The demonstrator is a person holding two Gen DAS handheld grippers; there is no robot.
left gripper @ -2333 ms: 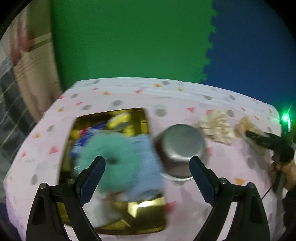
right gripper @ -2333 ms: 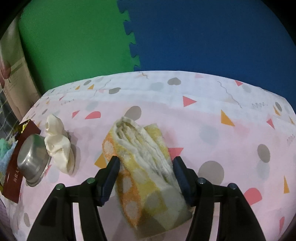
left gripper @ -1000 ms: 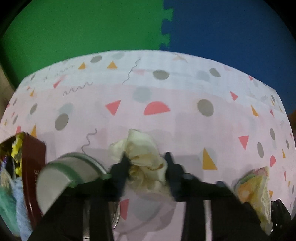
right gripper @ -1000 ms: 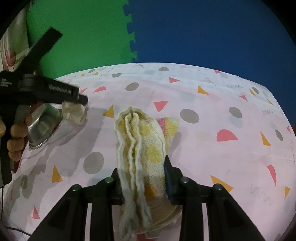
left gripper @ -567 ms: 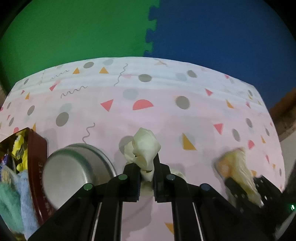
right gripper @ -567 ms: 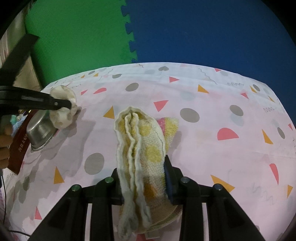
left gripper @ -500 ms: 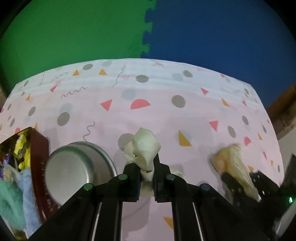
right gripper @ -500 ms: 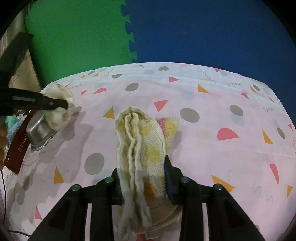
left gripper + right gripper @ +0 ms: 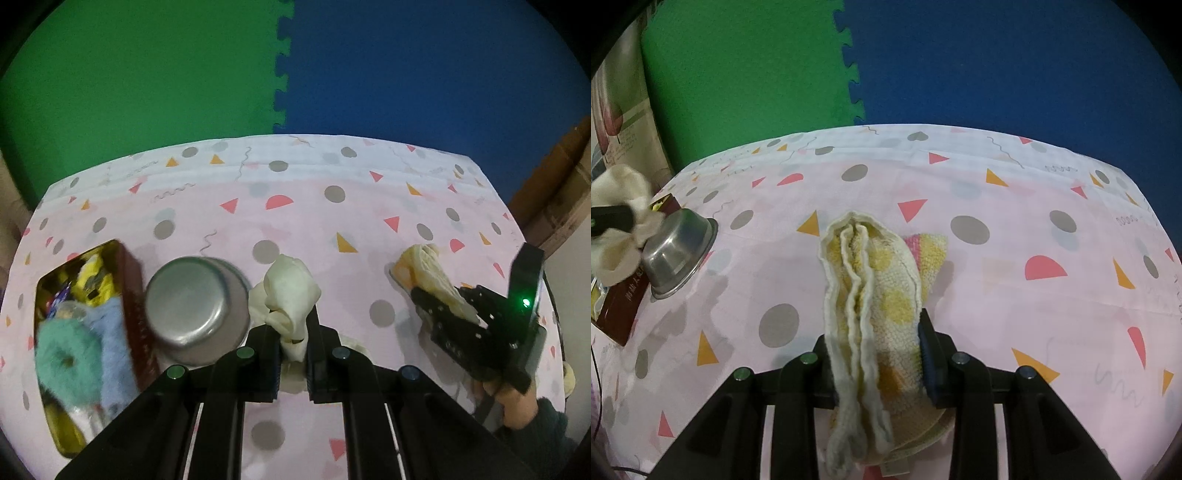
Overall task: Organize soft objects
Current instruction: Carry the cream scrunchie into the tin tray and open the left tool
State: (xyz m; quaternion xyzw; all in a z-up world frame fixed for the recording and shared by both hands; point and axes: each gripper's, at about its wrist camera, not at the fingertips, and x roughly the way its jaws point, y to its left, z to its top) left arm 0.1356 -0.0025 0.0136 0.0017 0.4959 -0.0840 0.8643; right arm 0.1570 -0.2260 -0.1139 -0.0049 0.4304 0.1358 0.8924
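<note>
We find the left gripper (image 9: 291, 354) clamped on the cream scrunchie (image 9: 286, 295), which has come up off the tablecloth (image 9: 295, 206) since a second ago, when it still lay flat between the closing fingers. It now hangs above the cloth just right of the upturned steel bowl (image 9: 195, 306), near the surface's left edge. The right gripper (image 9: 875, 354) remains closed on the folded yellow towel (image 9: 871, 295), raised near the front edge toward the right side; its hold looks unchanged over the last second.

Both loose soft items are thus in hand. The open tin (image 9: 92, 332), at the left edge beyond the bowl, already holds a teal scrunchie (image 9: 68, 358) and a blue fluffy piece (image 9: 110, 350). We judge the pick-up stage complete and the transfer to the tin next. The bowl stands between scrunchie and tin, so the carry must pass over it.
</note>
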